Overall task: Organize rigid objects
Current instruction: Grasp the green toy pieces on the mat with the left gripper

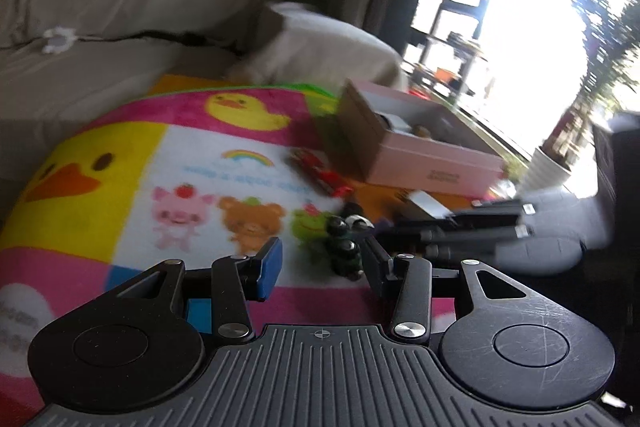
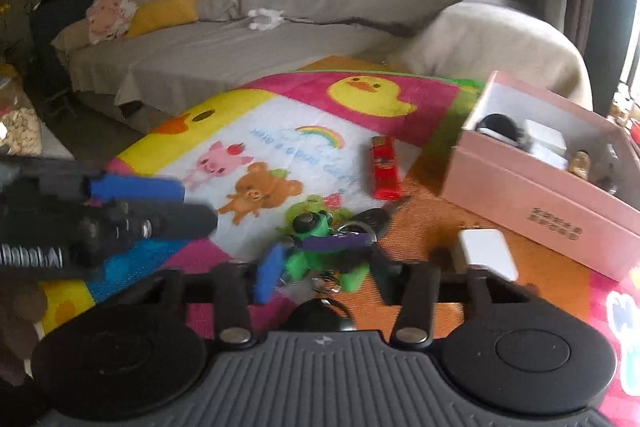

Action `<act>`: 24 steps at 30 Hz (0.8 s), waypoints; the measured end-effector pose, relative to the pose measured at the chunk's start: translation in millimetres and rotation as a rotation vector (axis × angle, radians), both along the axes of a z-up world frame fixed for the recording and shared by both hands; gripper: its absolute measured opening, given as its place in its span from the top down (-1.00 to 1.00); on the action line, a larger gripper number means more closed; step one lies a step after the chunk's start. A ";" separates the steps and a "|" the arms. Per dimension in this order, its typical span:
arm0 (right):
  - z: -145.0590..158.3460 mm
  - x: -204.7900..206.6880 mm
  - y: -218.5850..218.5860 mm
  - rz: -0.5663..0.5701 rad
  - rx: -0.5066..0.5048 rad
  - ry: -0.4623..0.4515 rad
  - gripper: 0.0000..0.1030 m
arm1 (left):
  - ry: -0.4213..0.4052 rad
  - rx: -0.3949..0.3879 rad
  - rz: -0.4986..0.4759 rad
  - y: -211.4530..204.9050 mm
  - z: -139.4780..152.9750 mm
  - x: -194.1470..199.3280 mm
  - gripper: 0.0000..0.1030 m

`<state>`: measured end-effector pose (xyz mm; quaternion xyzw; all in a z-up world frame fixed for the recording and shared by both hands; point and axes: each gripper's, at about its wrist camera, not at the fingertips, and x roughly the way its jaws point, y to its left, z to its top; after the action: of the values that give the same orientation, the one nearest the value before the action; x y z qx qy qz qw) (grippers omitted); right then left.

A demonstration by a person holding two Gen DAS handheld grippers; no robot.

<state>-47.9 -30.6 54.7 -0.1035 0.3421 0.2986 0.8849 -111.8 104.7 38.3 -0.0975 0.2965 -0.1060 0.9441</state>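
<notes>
Both right jaws round green keychain toy [image 2: 320,251], pink box [image 2: 536,195] nearby

A green frog keychain [image 2: 320,259] lies on the blanket; a red lighter [image 2: 385,167] lies flat beyond it. A white block [image 2: 486,253] sits beside the open pink box [image 2: 532,203].

Pink box [image 2: 532,203] cut off right; contents indistinct

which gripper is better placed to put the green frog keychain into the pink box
Right. The right gripper already has its jaws around the green frog keychain, with the pink box close on its right. The left gripper is empty, beside the frog.
</notes>
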 end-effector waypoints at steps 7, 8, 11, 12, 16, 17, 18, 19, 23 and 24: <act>18.2 13.9 -58.5 -0.176 0.063 0.002 0.67 | -0.011 0.137 -0.118 -42.9 -4.6 10.8 0.07; 18.3 11.3 -65.6 -0.189 0.059 -0.007 0.63 | -0.022 0.168 -0.124 -48.3 -4.7 15.1 0.07; 12.9 0.4 -80.3 -0.196 0.054 0.000 0.19 | -0.046 0.314 -0.149 -65.5 -7.8 34.5 0.06; 9.4 -4.2 -82.5 -0.188 0.048 0.006 0.06 | -0.045 0.360 -0.158 -70.5 -9.5 42.3 0.06; -7.0 -22.0 -84.8 -0.171 0.009 -0.001 -0.28 | -0.046 0.402 -0.223 -78.1 -14.6 64.9 -0.02; -11.3 -23.5 -84.2 -0.173 0.004 0.007 -0.30 | -0.041 0.403 -0.224 -78.8 -14.8 68.9 -0.02; -15.9 -23.2 -84.5 -0.179 0.004 0.021 -0.30 | -0.035 0.403 -0.216 -78.5 -14.9 71.9 -0.03; -20.9 -21.6 -84.9 -0.188 0.006 0.042 -0.30 | -0.035 0.395 -0.193 -74.5 -13.9 73.5 -0.03; -25.0 -25.2 -80.2 -0.190 0.007 0.034 -0.34 | -0.028 0.379 -0.043 -40.1 -12.3 71.8 0.00; -24.2 -26.0 -78.1 -0.179 0.011 0.033 -0.33 | -0.008 0.368 -0.008 -28.7 -14.3 71.5 0.01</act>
<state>-73.9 -108.7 30.5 -0.0628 0.3631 0.2218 0.9028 -40.3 76.0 23.9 0.0785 0.3074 -0.0544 0.9468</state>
